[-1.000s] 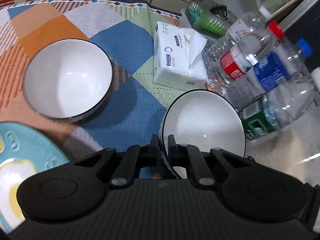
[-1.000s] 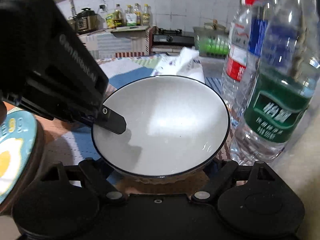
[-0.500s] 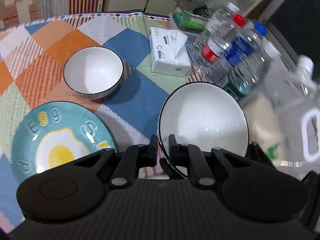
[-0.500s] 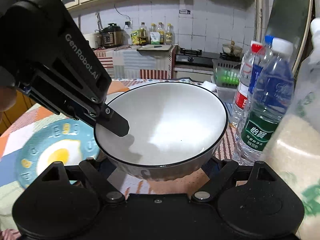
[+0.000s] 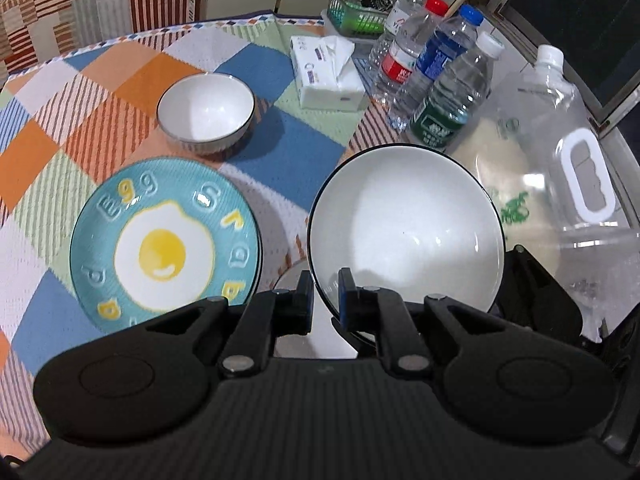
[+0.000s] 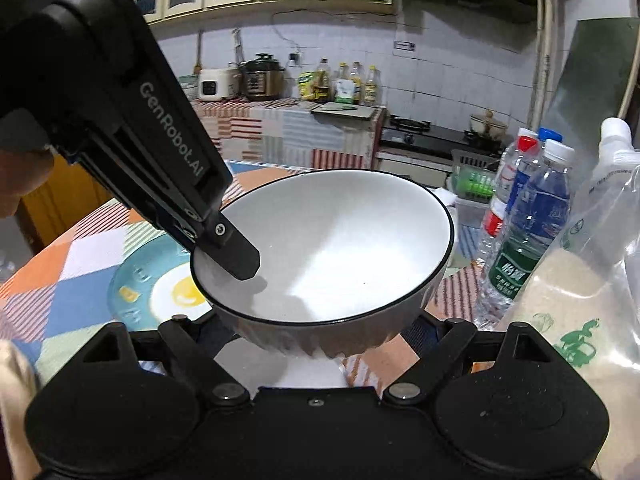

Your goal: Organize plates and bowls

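Counting the crockery gives two white bowls and one plate. Both grippers carry the larger bowl [image 5: 406,224]: the left gripper [image 5: 324,300] is pinched tight on its rim, angled steeply down, while the right gripper [image 6: 320,332] stands wide, cradling the bowl's underside at a shallower tilt. Ahead and left of the left jaws sit the smaller bowl [image 5: 206,110] and the plate [image 5: 164,236], lettered "Egg". Four bottles [image 5: 452,96] stand ahead, rightward. The left gripper's body reads "GenRobot.AI".
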A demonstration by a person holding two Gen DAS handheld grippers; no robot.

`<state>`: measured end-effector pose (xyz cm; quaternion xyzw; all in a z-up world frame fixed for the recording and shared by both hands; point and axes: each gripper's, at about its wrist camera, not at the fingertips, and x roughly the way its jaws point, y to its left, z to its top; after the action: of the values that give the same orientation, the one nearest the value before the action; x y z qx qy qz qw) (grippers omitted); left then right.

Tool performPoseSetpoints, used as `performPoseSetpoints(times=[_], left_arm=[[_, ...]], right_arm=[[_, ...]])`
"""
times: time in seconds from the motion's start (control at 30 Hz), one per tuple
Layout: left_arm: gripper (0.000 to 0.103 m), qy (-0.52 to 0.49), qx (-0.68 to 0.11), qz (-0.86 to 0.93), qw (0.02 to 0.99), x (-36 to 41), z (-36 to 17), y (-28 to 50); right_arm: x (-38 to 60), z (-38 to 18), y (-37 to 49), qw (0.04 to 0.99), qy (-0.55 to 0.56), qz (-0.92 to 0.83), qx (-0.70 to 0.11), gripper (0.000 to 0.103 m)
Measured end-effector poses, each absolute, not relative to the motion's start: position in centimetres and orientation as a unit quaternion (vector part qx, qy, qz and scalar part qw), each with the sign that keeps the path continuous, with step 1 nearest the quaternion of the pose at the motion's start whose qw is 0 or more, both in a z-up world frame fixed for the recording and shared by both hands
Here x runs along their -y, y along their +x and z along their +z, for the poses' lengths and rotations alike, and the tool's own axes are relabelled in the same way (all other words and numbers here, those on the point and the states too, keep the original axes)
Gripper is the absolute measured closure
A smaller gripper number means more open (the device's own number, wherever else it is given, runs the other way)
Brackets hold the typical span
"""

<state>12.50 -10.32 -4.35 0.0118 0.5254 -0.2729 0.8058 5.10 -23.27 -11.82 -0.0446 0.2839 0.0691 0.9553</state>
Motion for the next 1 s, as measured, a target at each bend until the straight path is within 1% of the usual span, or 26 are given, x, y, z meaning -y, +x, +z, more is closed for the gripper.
performPoseSetpoints(times=[0.17,0.3,0.4,0.53,0.7,1.0], left_arm=[[0.093,0.005,-0.543,-0.273,0.794,9.1,-5.3,11.6],[0.093,0.003,-0.553,-0.273,0.787,8.7,-6.6,11.4],[0.093,0.004,-0.558,-0.269,0.785,8.6,-7.7,11.3],[0.093,-0.003,-0.575,-0.261,0.776,8.4,-9.2,11.6],[0.093,0.001,-0.583,-0.247,0.774,8.3,-10.5,11.5],[0.093,0.027,-0.575,-0.238,0.782,8.7,-11.3,11.4]], right_arm=[[23.0,-12.1,3.6,0.951,-0.043,0.11,-0.286,0.013],[23.8,-12.7,3.1,0.945,-0.011,0.15,-0.29,0.013],[23.6,-13.5,3.1,0.941,-0.016,0.159,-0.298,0.013],[23.9,-14.5,3.2,0.934,0.004,0.167,-0.316,0.013],[23.2,-15.4,2.8,0.925,-0.017,0.179,-0.334,0.013],[22.4,-16.3,2.8,0.917,-0.047,0.179,-0.354,0.013]])
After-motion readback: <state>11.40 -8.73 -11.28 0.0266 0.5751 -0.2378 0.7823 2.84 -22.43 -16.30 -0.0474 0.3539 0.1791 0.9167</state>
